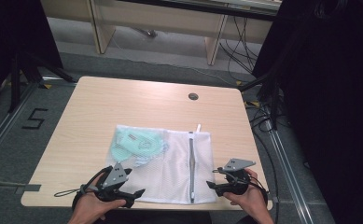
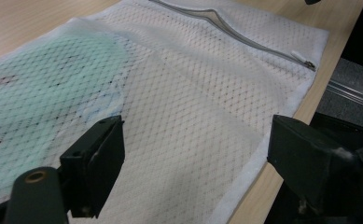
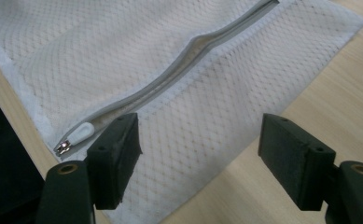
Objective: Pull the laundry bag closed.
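So your white mesh laundry bag (image 1: 170, 168) is lying flat on the wooden surface (image 1: 100, 112), toward the edge nearest you, and everything below is placed relative to that bag. There's a mint-green garment (image 1: 135, 143) inside it, bunched in the far-left corner of the bag, and you can see it through the netting in the left gripper view (image 2: 39, 102) too. The grey zipper (image 1: 191, 168) runs front to back along the bag's right side and looks closed along its length. Its white pull tab (image 3: 79, 133) sits at the near end of the bag, right by the near edge.

Your left gripper (image 1: 130, 186) is at the bag's near-left corner, hovering over the mesh, fingers (image 2: 95, 163) spread wide with nothing between them but the netting below. One finger sits over the bag just short of the green patch, the other is out past the bag's near hem.

Your right gripper (image 1: 216, 183) is just off the bag's near-right corner. Its fingers (image 3: 116, 154) are wide open too, holding nothing: one sits just beside the pull tab over the mesh, the other is over bare wood past the bag's right edge. Can't tell if either one is actually touching the fabric.
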Tool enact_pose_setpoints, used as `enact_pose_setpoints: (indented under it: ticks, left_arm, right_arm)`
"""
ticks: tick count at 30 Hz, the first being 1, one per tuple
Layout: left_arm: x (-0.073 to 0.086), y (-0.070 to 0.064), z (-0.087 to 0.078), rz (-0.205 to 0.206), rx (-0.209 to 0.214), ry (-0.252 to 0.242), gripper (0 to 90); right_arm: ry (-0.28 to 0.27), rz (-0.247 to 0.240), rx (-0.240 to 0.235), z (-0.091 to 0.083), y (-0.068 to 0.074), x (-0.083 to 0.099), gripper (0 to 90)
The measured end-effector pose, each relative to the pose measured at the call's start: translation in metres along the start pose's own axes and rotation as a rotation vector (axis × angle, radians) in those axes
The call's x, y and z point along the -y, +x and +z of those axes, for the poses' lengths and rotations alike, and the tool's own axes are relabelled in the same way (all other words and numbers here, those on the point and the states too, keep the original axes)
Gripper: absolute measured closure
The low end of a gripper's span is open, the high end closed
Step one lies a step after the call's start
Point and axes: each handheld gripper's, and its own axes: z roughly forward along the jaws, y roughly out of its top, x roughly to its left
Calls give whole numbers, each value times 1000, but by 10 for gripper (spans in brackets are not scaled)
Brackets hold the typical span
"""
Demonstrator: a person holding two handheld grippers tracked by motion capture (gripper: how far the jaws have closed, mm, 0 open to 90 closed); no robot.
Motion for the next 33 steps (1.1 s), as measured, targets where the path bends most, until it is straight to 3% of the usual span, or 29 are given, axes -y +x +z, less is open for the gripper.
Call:
enact_pose_setpoints:
  ticks: [4, 6, 7, 8, 9, 10, 11, 16, 17, 20, 21, 28, 30, 32, 33]
  left_arm:
    - [-2, -7, 8, 23, 33, 10, 186]
    - [-2, -9, 10, 31, 25, 8, 186]
    - [-3, -9, 11, 52, 27, 20, 186]
    - [-3, -12, 14, 29, 32, -6, 186]
    - [-4, -12, 14, 55, 37, 18, 186]
    - [-4, -12, 14, 55, 37, 18, 187]
    - [-5, -13, 16, 51, 38, 13, 187]
    - [-7, -19, 23, 79, 58, 21, 187]
    - [-7, -20, 24, 70, 72, 32, 187]
    - [-8, -23, 28, 98, 72, 41, 187]
    - [-8, -24, 30, 86, 86, 42, 187]
    - [-9, -30, 38, 101, 96, 38, 190]
    - [-10, -30, 39, 122, 105, 63, 191]
    - [-10, -33, 41, 111, 104, 46, 192]
    - [-10, -33, 43, 120, 103, 48, 192]
  right_arm:
    - [23, -19, -37, 1, 5, -3, 346]
    - [4, -45, -23, 3, 4, -2, 345]
    - [21, -33, -34, 3, 5, -3, 346]
    - [39, -50, -38, 2, 5, -4, 346]
    - [27, -28, -42, 4, 8, -4, 351]
    - [19, -61, -41, 5, 7, -4, 357]
    - [19, -61, -41, 5, 7, -4, 357]
    - [61, -81, -100, 9, 17, -7, 414]
    - [61, -81, -100, 9, 17, -7, 414]
    - [76, -129, -138, 13, 20, -8, 430]
    - [87, -126, -149, 14, 23, -8, 434]
    - [129, -185, -197, 19, 29, -12, 476]
    - [126, -172, -212, 21, 33, -12, 490]
    - [146, -182, -232, 23, 34, -13, 504]
    - [147, -208, -234, 24, 33, -14, 511]
